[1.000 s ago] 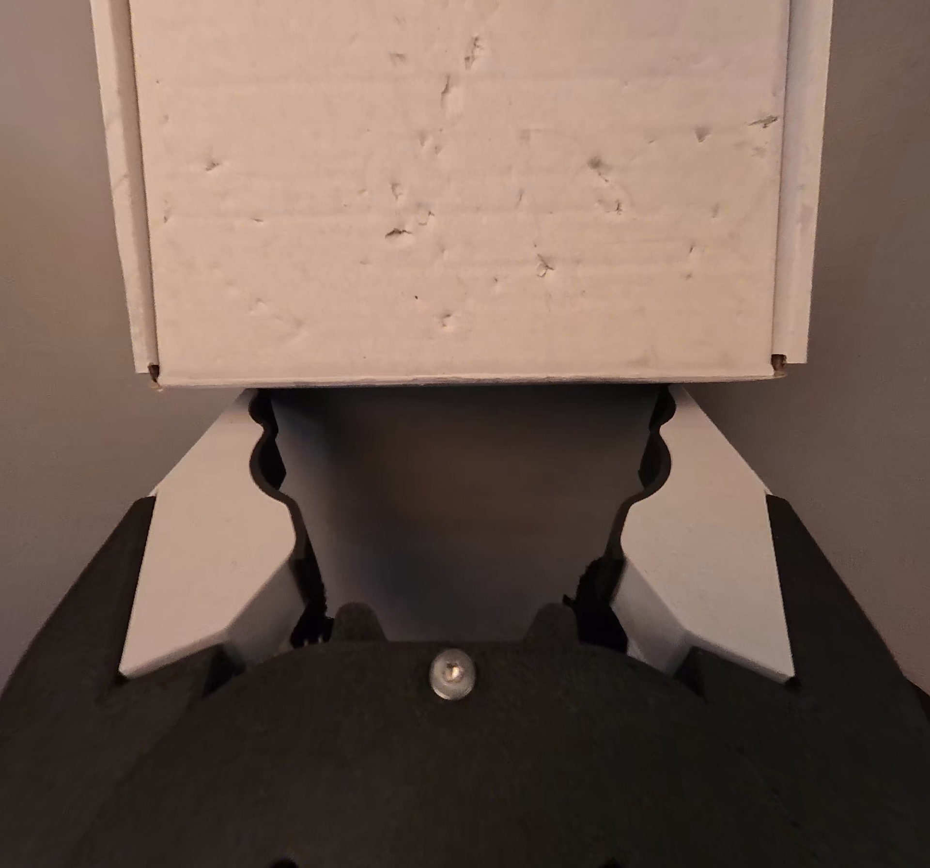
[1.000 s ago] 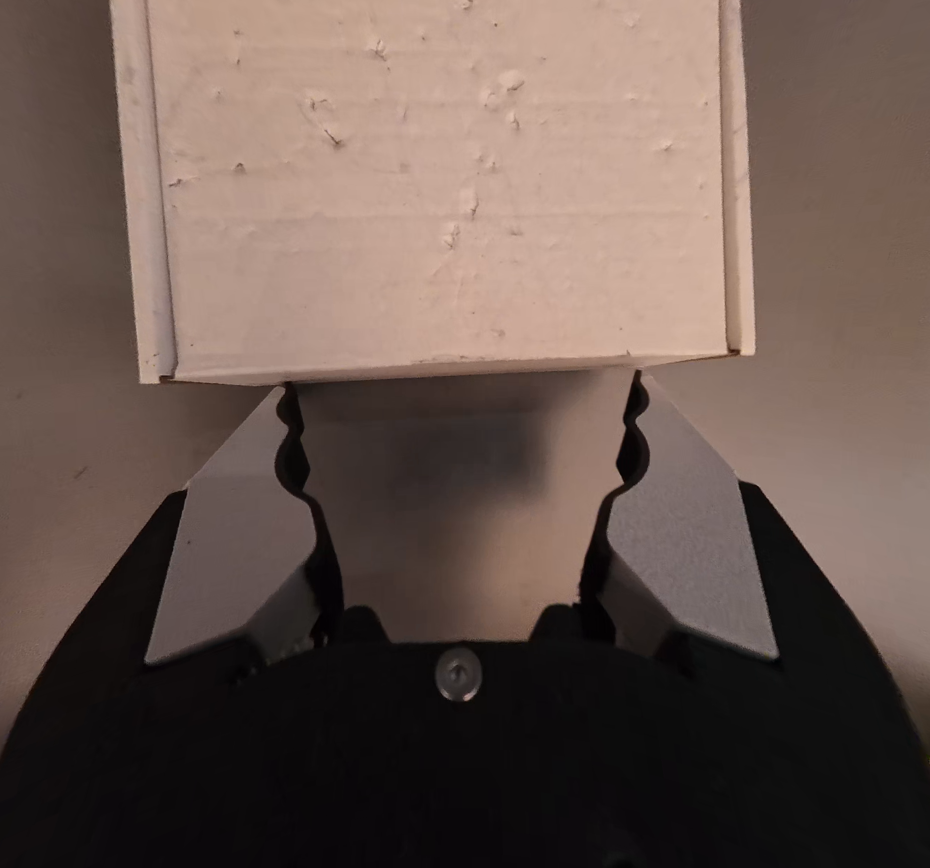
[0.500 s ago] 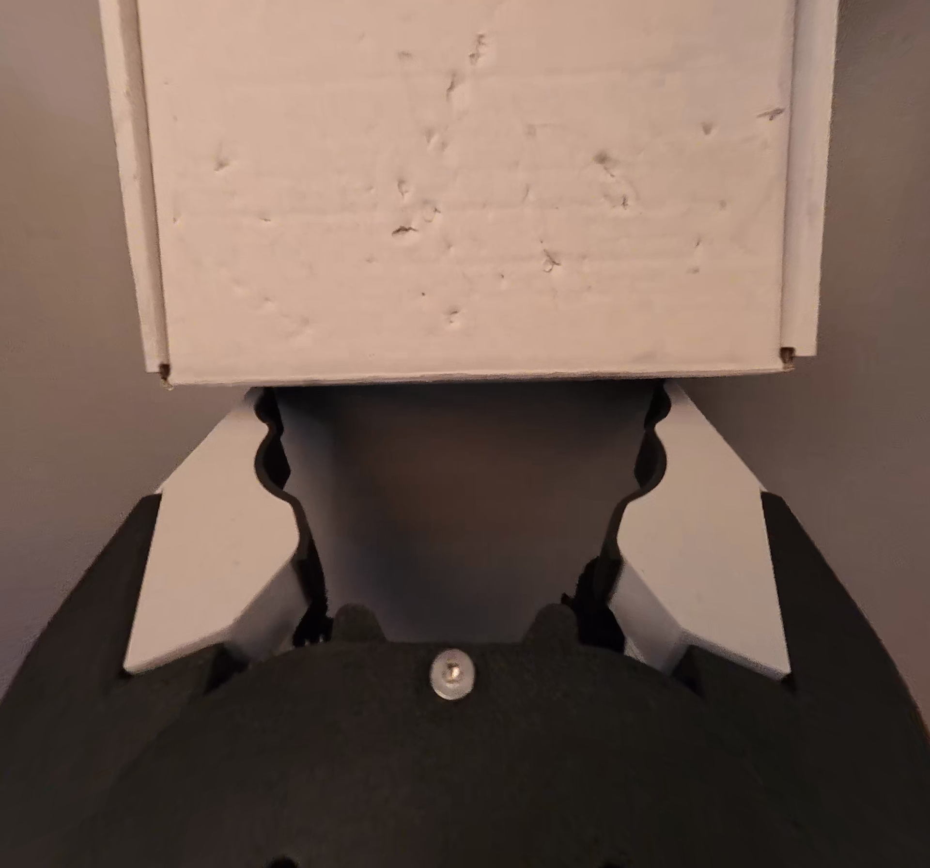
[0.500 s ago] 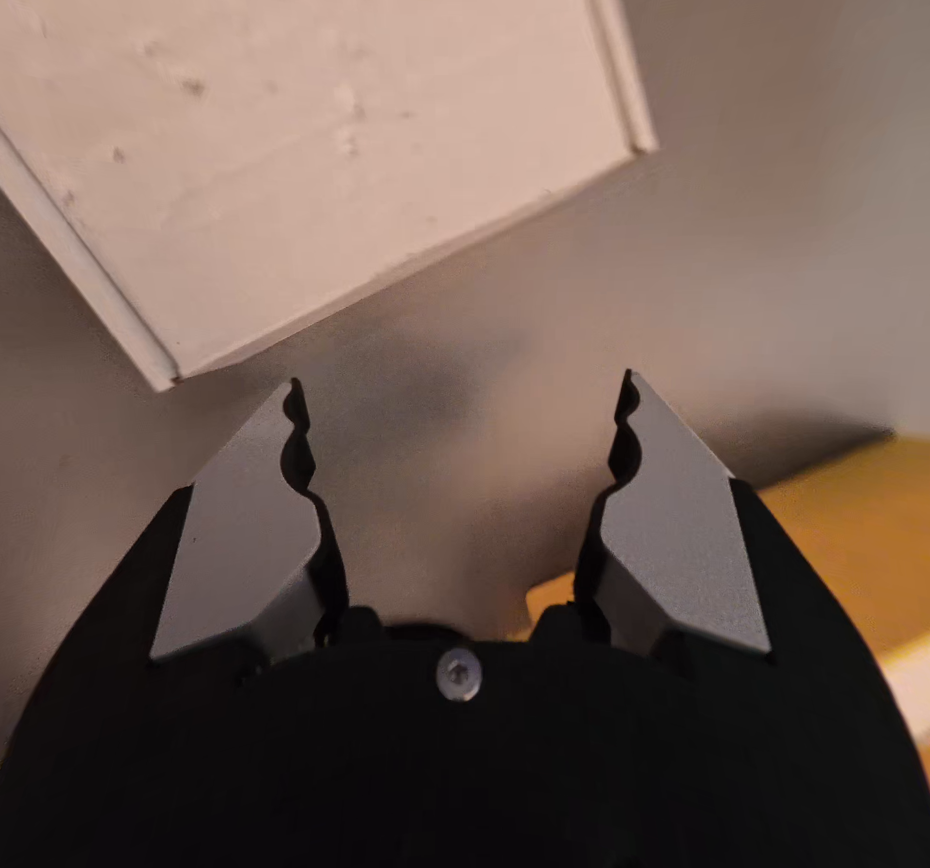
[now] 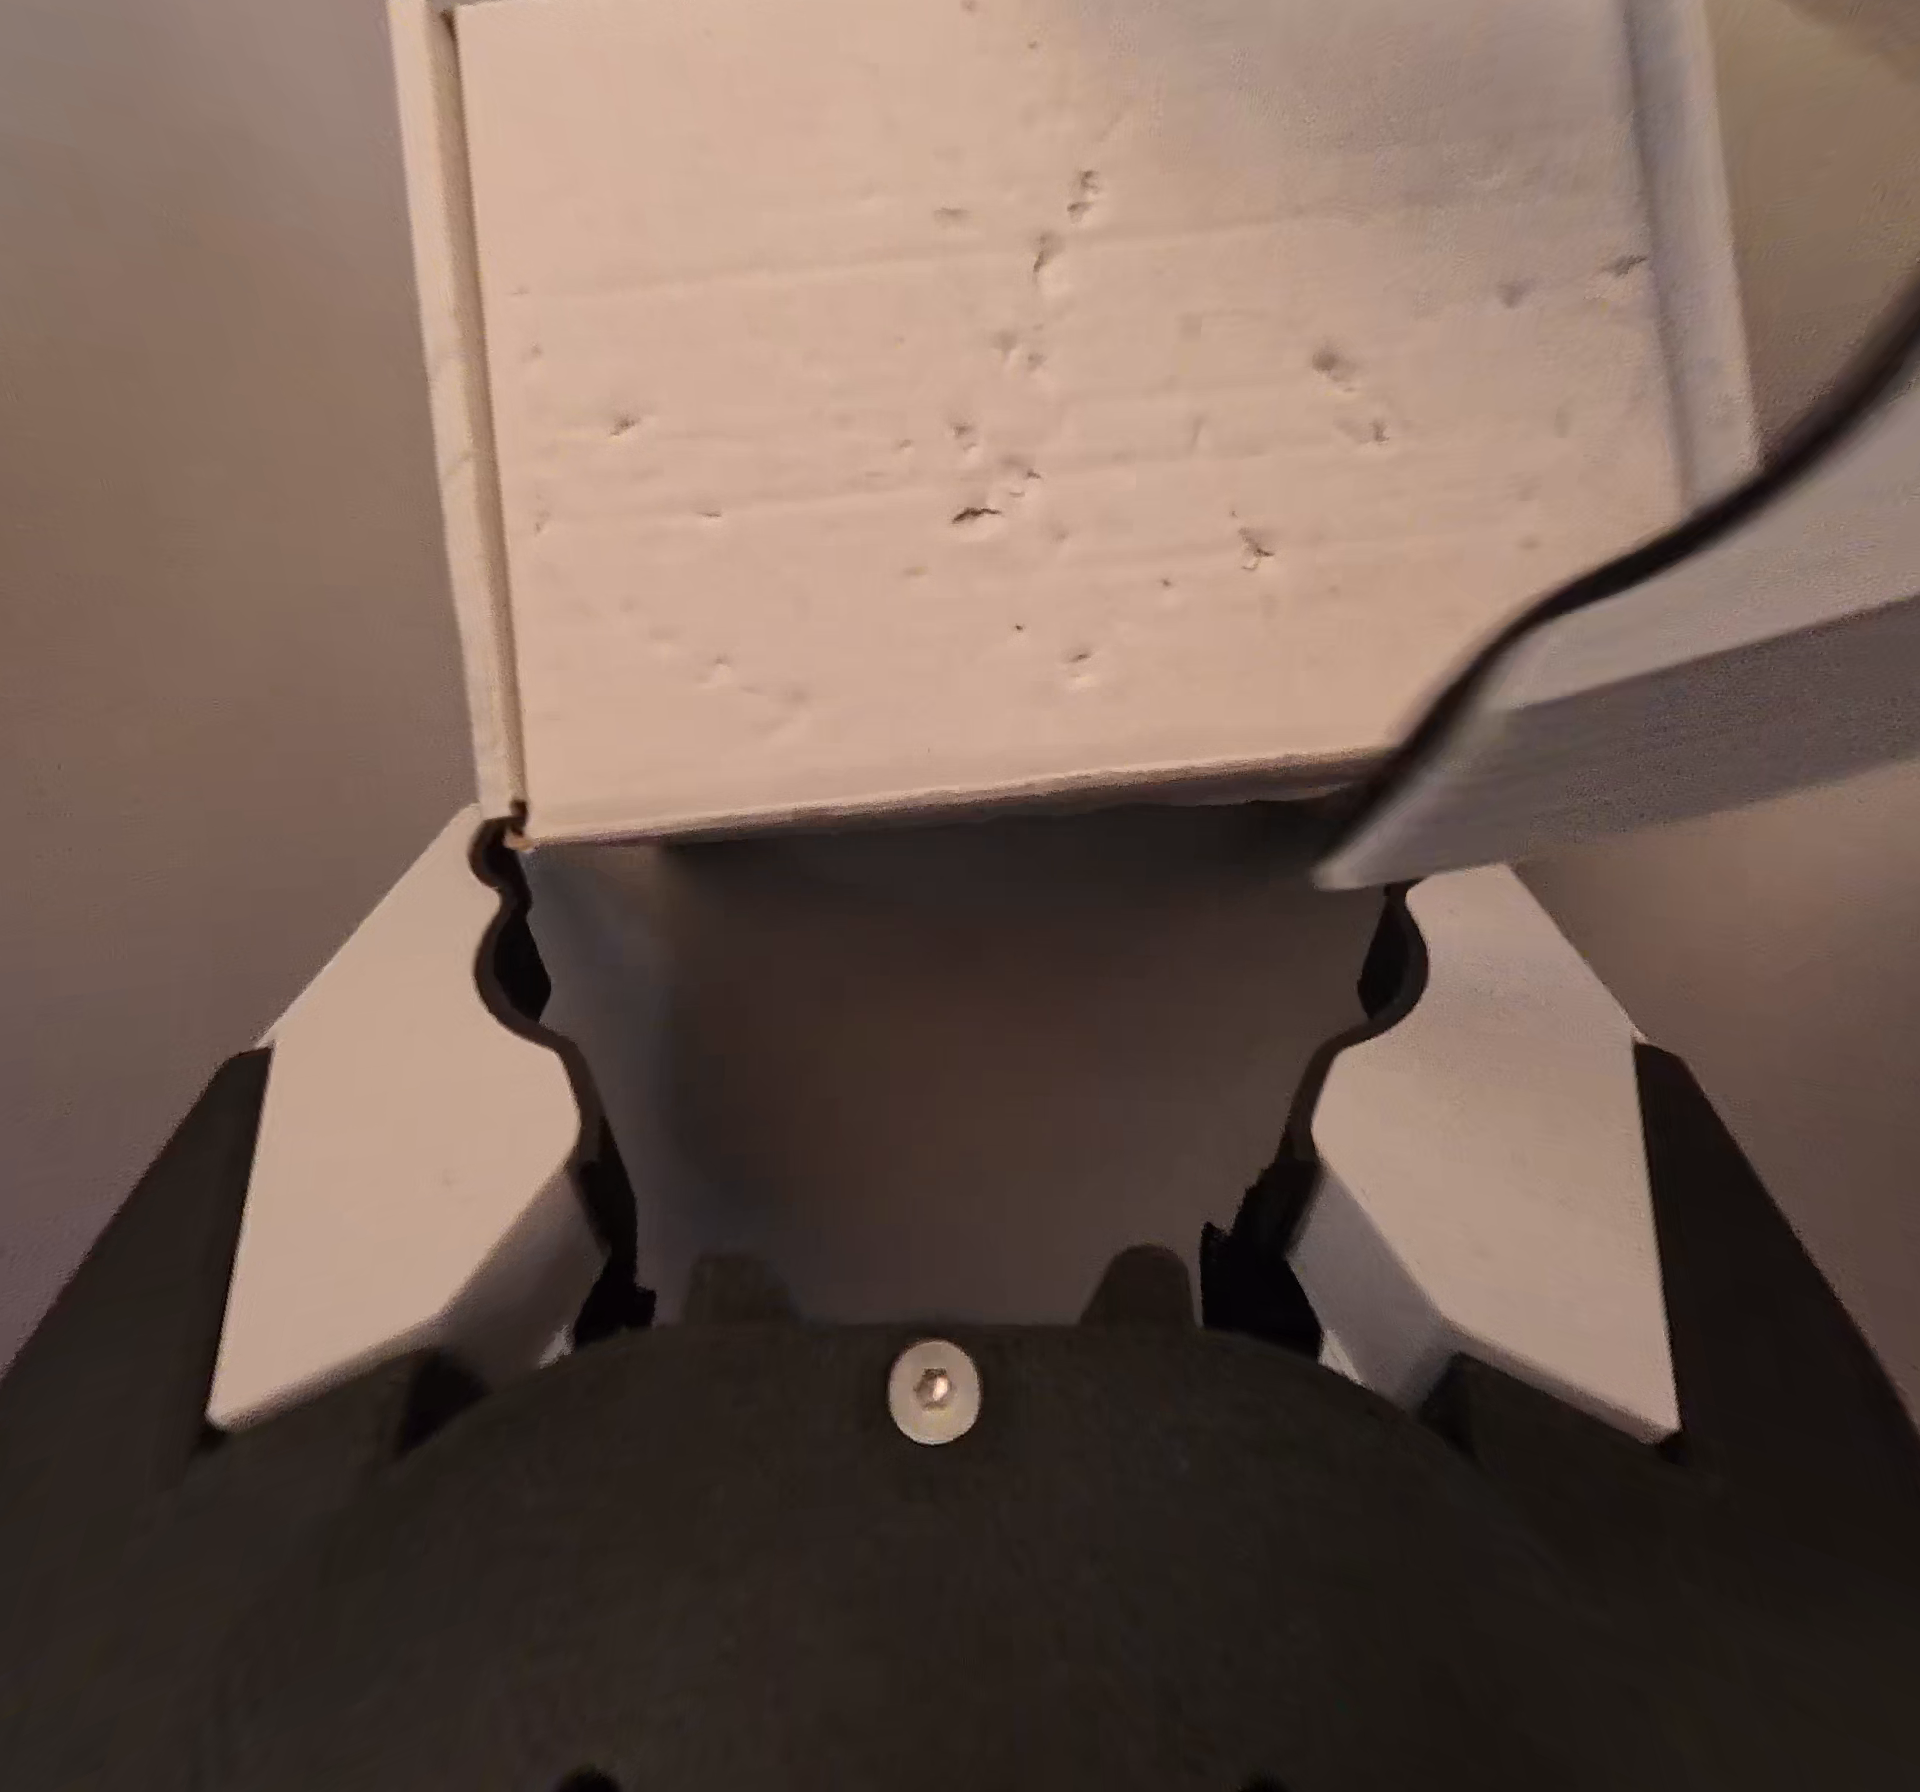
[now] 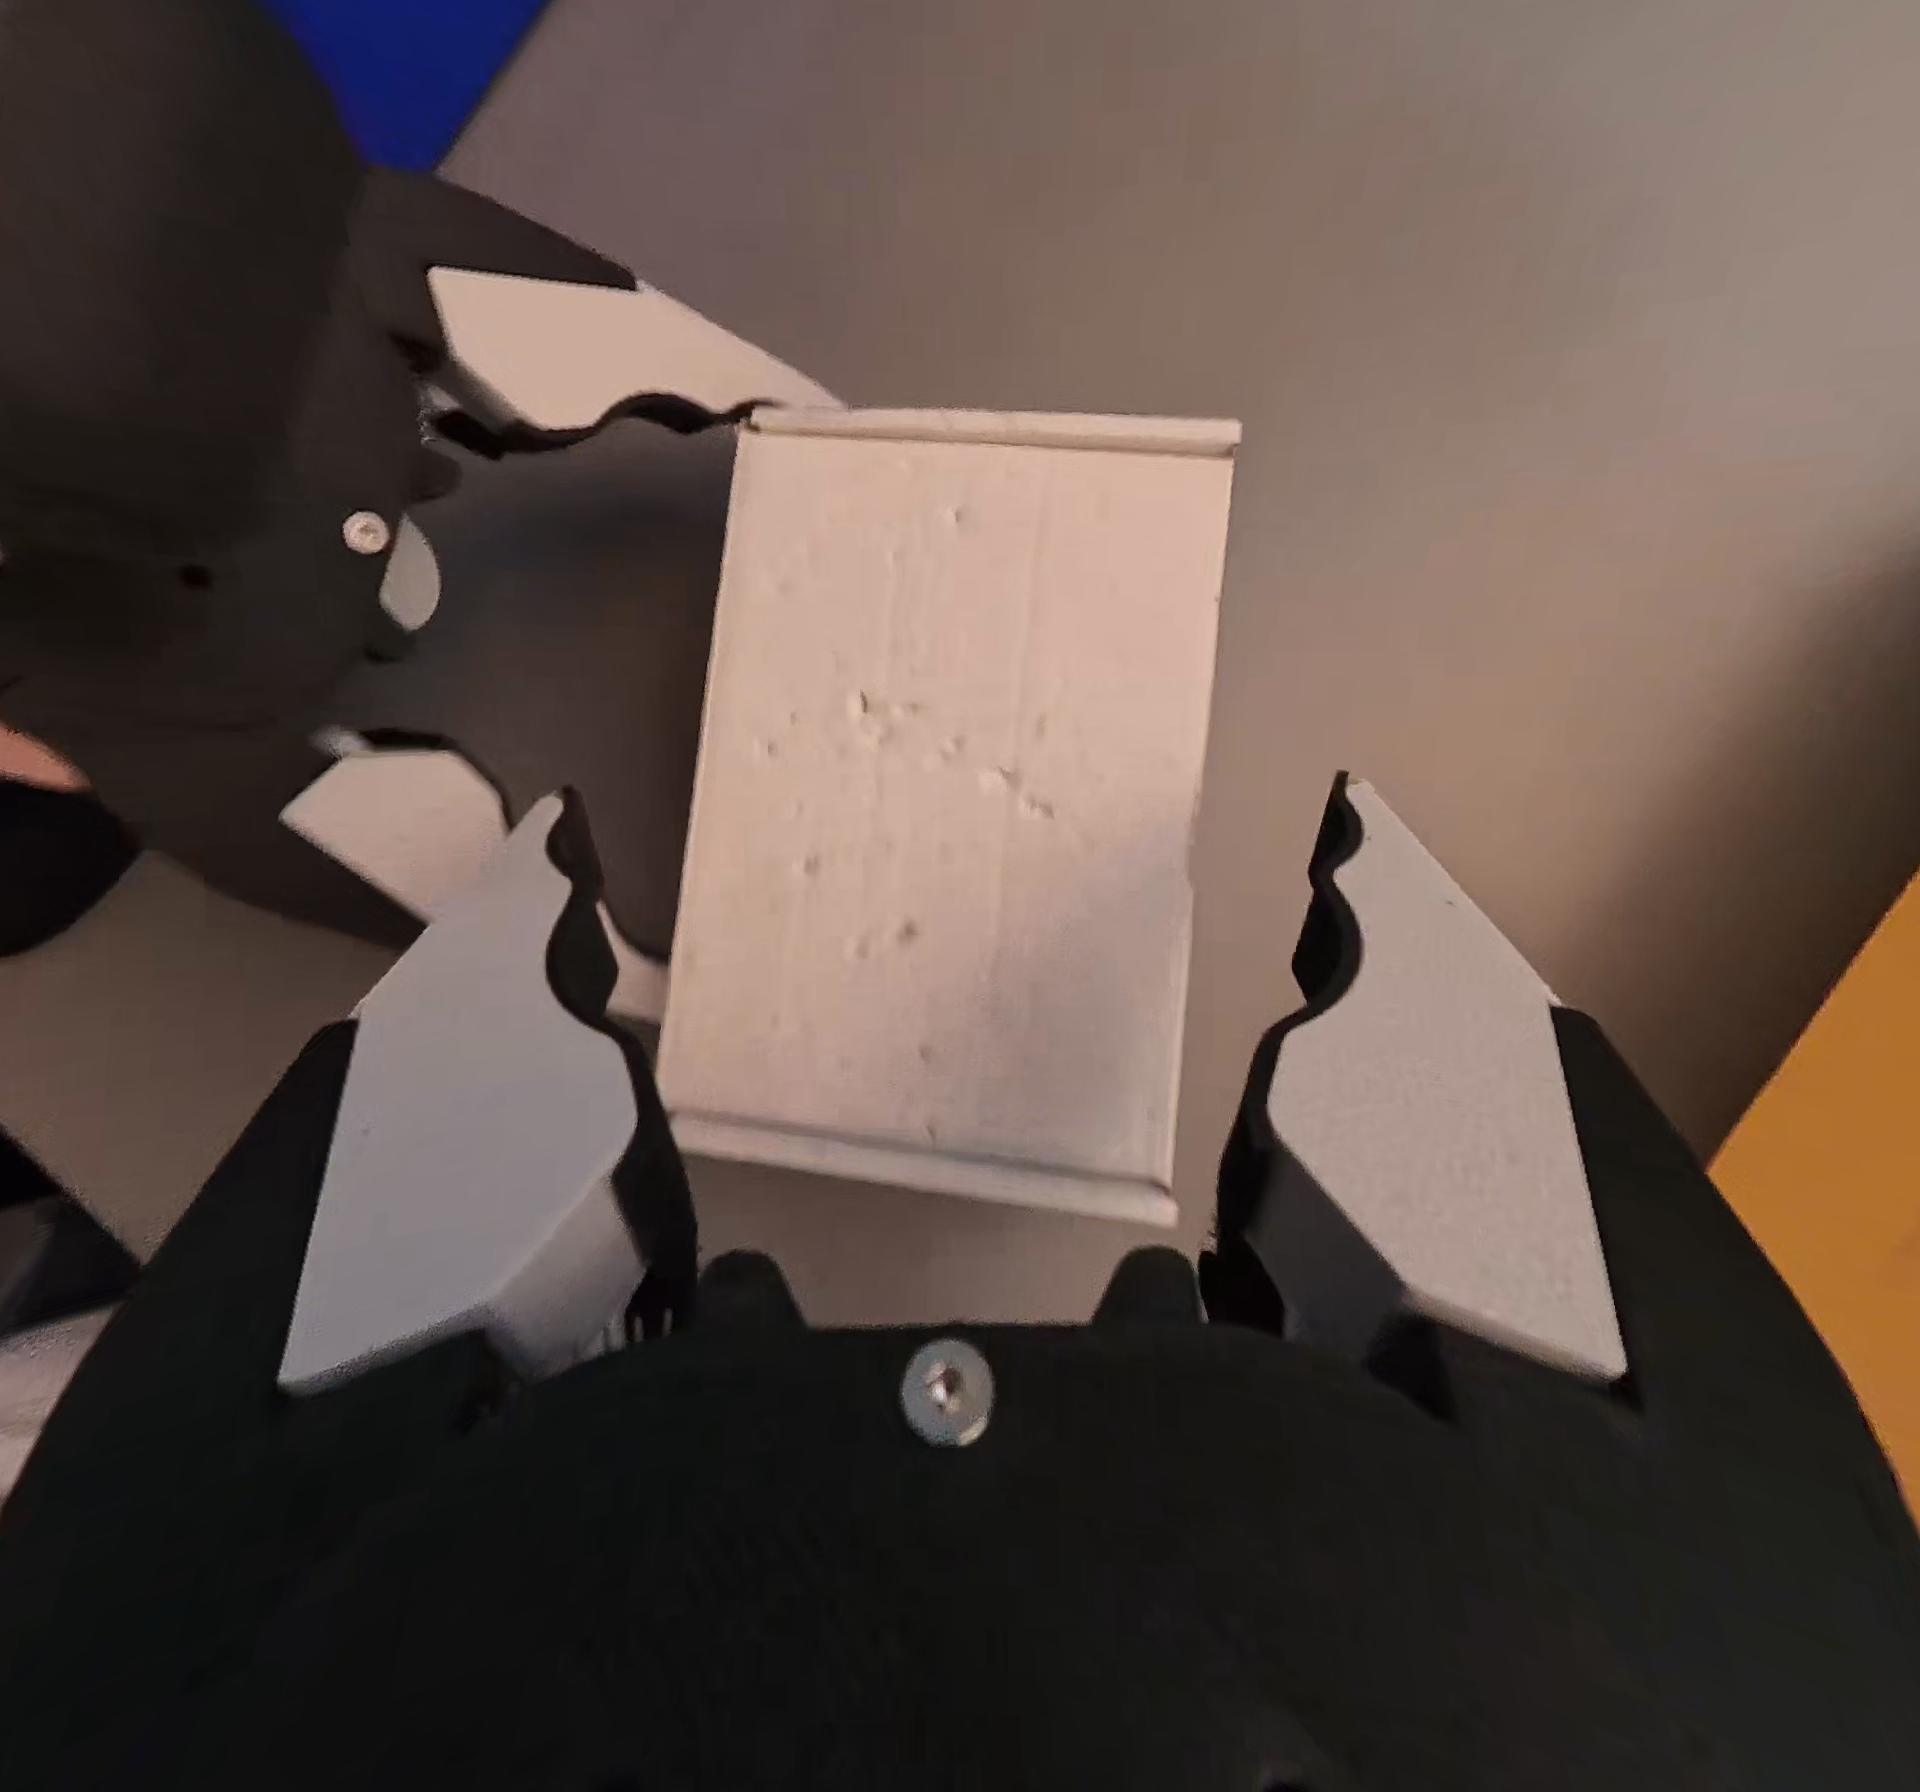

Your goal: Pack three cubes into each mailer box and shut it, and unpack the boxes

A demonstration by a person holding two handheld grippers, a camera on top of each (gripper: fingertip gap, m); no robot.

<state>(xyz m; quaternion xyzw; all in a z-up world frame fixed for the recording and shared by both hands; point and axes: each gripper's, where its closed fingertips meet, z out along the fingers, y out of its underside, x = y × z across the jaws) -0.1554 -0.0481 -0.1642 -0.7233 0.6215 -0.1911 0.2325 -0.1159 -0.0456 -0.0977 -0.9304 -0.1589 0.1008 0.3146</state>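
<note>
Closed white cardboard mailer box [image 6: 956, 807] flat on grey table [image 6: 1455, 392], left gripper [image 6: 540, 589] at its left side, right gripper [image 6: 951, 797] over its near end

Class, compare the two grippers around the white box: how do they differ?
The left gripper faces the box's long side; the right gripper faces a short side. A left fingertip sits at a box corner; the right gripper's fingers frame the box in its view. Both are open, holding nothing.
</note>
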